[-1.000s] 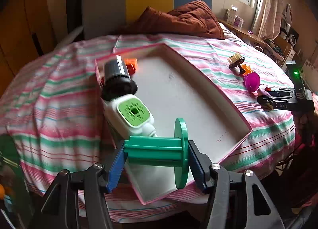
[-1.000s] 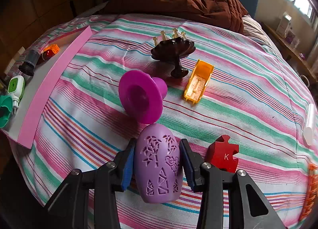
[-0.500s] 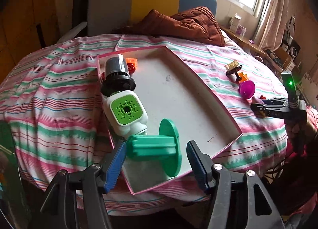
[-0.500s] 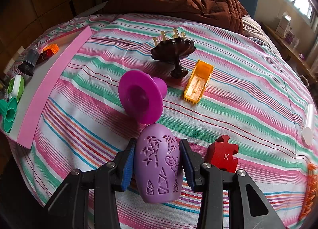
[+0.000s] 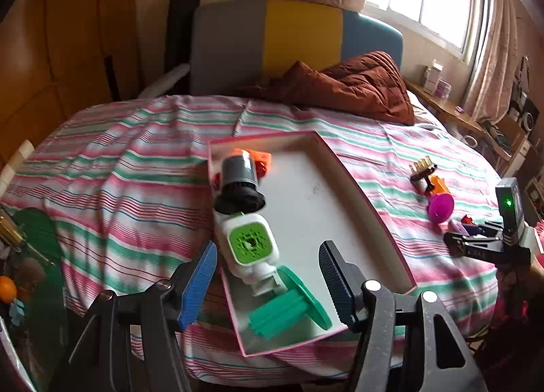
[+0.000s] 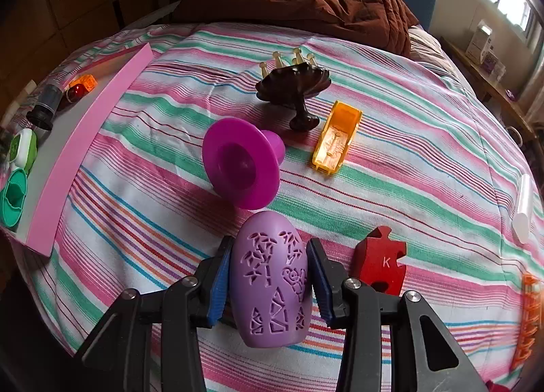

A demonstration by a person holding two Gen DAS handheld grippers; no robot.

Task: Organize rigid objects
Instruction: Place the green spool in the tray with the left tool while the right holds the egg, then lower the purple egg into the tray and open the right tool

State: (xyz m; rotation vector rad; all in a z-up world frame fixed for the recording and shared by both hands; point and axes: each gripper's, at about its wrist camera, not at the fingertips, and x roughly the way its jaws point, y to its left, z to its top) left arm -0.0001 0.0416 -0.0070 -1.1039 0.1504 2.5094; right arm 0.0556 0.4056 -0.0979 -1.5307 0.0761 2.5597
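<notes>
In the left wrist view my left gripper (image 5: 267, 278) is open and empty above the near end of the pink-rimmed tray (image 5: 370, 208). In the tray lie a green spool (image 5: 289, 310), a white block with a green face (image 5: 250, 249), a grey and black cylinder (image 5: 238, 184) and an orange brick (image 5: 261, 158). In the right wrist view my right gripper (image 6: 270, 281) is shut on a purple egg-shaped piece (image 6: 272, 286) resting on the striped bedspread. A magenta funnel-shaped piece (image 6: 243, 162), a brown stand (image 6: 294, 89), an orange scoop (image 6: 336, 139) and a red puzzle piece (image 6: 380, 264) lie around it.
The bed (image 5: 136, 161) has a brown blanket (image 5: 350, 86) at its head. A white tube (image 6: 523, 207) and an orange comb-like piece (image 6: 527, 317) lie at the right in the right wrist view. A wooden wall (image 5: 51, 52) and clutter stand left of the bed.
My left gripper opened and let the green spool drop into the near end of the tray, then pulled back and up. My right gripper stayed shut on the purple piece.
</notes>
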